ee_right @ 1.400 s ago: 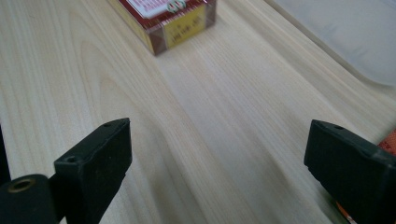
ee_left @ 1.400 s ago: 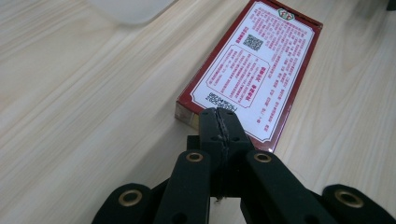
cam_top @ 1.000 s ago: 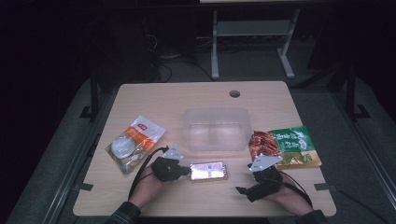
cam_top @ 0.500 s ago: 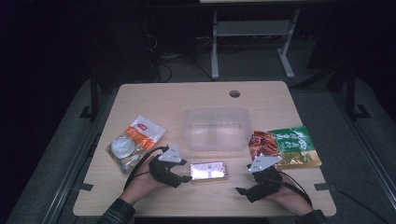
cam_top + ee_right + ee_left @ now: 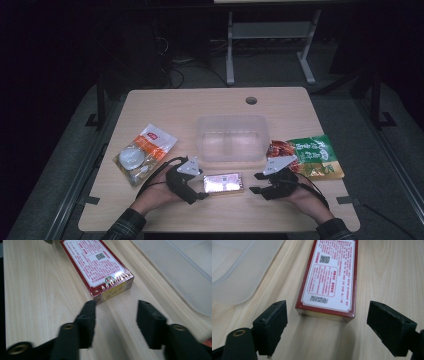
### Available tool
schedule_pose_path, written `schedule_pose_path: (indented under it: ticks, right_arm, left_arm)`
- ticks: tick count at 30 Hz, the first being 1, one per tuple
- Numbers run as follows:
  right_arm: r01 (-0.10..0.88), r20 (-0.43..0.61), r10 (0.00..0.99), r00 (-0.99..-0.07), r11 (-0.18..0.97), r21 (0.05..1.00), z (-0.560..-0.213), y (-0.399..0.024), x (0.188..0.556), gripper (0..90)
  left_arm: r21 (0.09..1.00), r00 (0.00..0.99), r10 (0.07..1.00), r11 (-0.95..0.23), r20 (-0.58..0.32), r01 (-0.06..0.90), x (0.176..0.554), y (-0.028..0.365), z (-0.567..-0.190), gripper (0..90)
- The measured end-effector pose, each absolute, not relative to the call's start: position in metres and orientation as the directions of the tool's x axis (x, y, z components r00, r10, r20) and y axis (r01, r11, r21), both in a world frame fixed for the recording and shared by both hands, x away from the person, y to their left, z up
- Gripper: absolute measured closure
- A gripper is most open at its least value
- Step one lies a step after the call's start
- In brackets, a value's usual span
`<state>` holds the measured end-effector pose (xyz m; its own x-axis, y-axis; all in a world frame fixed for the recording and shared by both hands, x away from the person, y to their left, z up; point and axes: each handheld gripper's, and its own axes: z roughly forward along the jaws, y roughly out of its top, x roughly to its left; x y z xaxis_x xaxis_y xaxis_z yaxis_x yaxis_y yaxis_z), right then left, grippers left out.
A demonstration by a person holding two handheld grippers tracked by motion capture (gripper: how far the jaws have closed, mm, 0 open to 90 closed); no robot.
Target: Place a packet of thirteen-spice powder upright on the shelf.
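Beside the box (image 5: pixel 223 183), left tongs (image 5: pixel 327 325) have just opened, releasing it.

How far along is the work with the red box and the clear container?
Nothing looks packed: the clear container holds nothing. In hand: the red box lies flat between the left gripper, whose jaws have just been opening, and the right gripper, closing short of it. Two snack bags remain on the table.

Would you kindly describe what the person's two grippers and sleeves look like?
Both the left gripper and the right gripper are black, each topped by a grey three-cornered plate and trailing a black cable. Their jaws are blocky black pads with brass-coloured pivots. The sleeves look dark and plaid.
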<state>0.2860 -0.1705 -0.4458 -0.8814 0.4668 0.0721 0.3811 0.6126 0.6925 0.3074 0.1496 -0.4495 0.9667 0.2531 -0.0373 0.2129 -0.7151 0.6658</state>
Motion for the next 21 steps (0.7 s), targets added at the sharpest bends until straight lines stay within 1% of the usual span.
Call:
schedule_pose_path:
  ticks: [2,3,4,5,6,8,11,13,18,21]
  right_arm:
    - [0.372,0.069,0.456,-0.887,0.621,0.69,-0.446,-0.169,0.289,62.2]
    - [0.372,0.069,0.456,-0.887,0.621,0.69,-0.446,-0.169,0.289,62.2]
    - [0.376,0.079,0.45,-0.889,0.623,0.686,-0.447,-0.168,0.291,70.3]
    - [0.37,0.077,0.442,-0.894,0.629,0.684,-0.447,-0.166,0.293,77.4]
    - [0.348,0.061,0.423,-0.904,0.647,0.679,-0.447,-0.165,0.296,84.7]
    - [0.337,0.052,0.415,-0.908,0.653,0.678,-0.448,-0.163,0.298,89.0]
    - [0.346,0.073,0.409,-0.91,0.649,0.678,-0.45,-0.159,0.303,90.0]
    - [0.333,0.062,0.401,-0.914,0.655,0.678,-0.452,-0.158,0.305,90.0]
    - [0.344,0.071,0.404,-0.912,0.66,0.668,-0.454,-0.156,0.305,90.0]
    - [0.335,0.059,0.4,-0.915,0.669,0.664,-0.456,-0.156,0.306,90.0]
  left_arm:
    - [0.661,0.969,0.245,-0.722,-0.032,0.204,0.309,0.147,-0.451,15.7]
    - [0.661,0.969,0.245,-0.722,-0.032,0.204,0.309,0.147,-0.451,15.7]
    - [0.654,0.972,0.234,-0.731,-0.024,0.193,0.311,0.146,-0.452,15.7]
    - [0.656,0.97,0.239,-0.727,-0.035,0.203,0.311,0.145,-0.454,15.7]
    - [0.656,0.97,0.238,-0.726,-0.042,0.206,0.313,0.144,-0.456,15.7]
    - [0.651,0.971,0.238,-0.733,-0.03,0.2,0.314,0.144,-0.457,16.0]
    - [0.642,0.974,0.227,-0.743,-0.022,0.188,0.314,0.143,-0.458,20.4]
    - [0.637,0.975,0.223,-0.748,-0.018,0.183,0.314,0.143,-0.458,23.3]
    - [0.622,0.979,0.204,-0.765,-0.011,0.166,0.313,0.14,-0.462,29.3]
    - [0.622,0.979,0.201,-0.765,-0.012,0.165,0.313,0.141,-0.462,30.1]
